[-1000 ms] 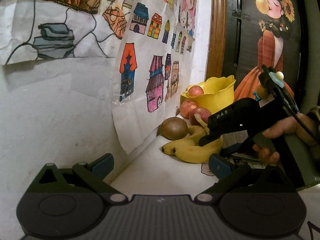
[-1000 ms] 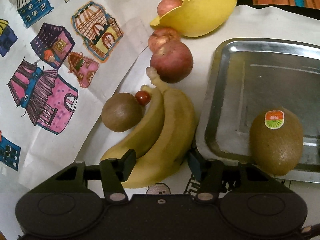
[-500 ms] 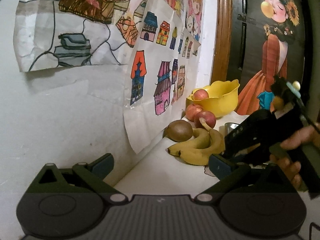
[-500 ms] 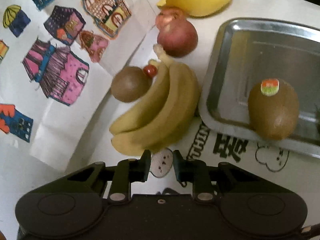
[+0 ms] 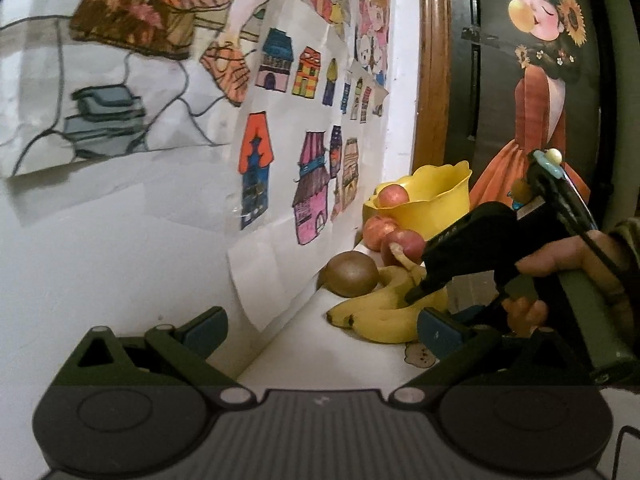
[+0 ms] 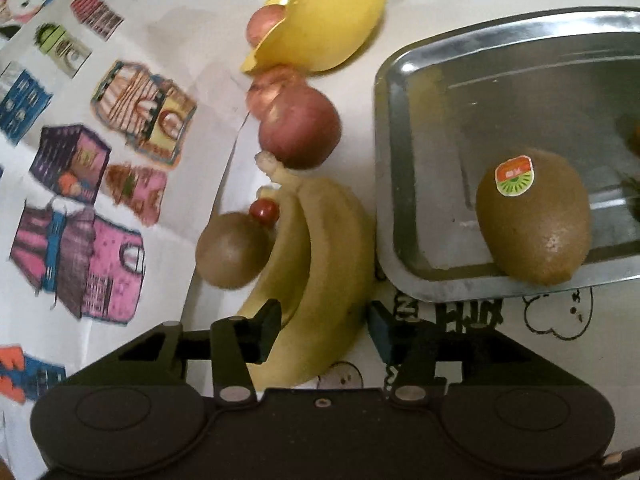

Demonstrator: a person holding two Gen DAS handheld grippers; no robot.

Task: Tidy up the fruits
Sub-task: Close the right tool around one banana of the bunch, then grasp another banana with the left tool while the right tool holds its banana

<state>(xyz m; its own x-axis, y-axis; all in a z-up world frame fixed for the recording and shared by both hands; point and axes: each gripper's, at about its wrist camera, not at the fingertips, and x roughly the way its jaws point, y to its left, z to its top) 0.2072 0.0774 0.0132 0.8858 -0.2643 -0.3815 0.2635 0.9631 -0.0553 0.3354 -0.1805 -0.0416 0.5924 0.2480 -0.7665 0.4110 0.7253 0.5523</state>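
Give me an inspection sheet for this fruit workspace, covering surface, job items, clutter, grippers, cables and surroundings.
Surface: white printed cloth with cartoon prints.
Job's things: bananas lying beside the metal tray; stickered kiwi in the tray; second kiwi and a small red fruit against the bananas; apple at the stem end, another apple behind it; one more in the tilted yellow bowl.
Clutter: nothing seen.
Grippers: right gripper open, fingers either side of the bananas; left gripper open, holding nothing.
Cables: thin black cable on the right gripper.
Surroundings: wall drawings; girl poster.
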